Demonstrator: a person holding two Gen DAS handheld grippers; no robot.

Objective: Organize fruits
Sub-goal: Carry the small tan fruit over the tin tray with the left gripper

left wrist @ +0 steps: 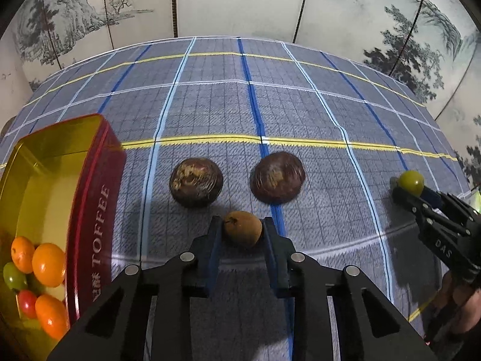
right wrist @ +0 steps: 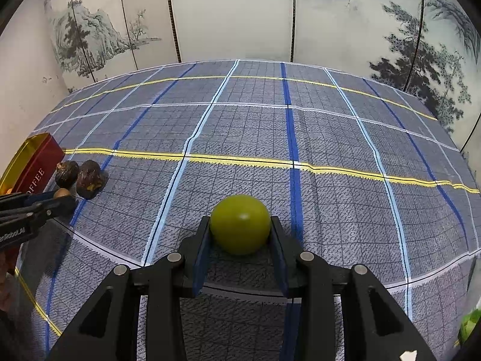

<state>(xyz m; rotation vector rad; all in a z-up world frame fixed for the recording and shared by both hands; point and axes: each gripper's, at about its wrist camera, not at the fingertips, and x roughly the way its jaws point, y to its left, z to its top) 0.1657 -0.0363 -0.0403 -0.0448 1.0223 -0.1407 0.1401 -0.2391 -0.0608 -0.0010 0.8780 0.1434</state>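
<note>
My left gripper (left wrist: 242,228) is shut on a small brown fruit (left wrist: 243,228), just above the plaid cloth. Two dark brown round fruits (left wrist: 196,182) (left wrist: 278,177) lie just beyond it. A red and gold toffee tin (left wrist: 90,198) stands at the left and holds several orange, red and green fruits (left wrist: 48,264). My right gripper (right wrist: 240,225) is shut on a green round fruit (right wrist: 240,223). It also shows at the right of the left wrist view (left wrist: 410,182). The left gripper shows at the left of the right wrist view (right wrist: 61,198).
The table is covered by a blue-grey plaid cloth (right wrist: 270,132). A painted folding screen (right wrist: 228,12) stands behind the table. A green object (right wrist: 469,325) peeks in at the lower right edge of the right wrist view.
</note>
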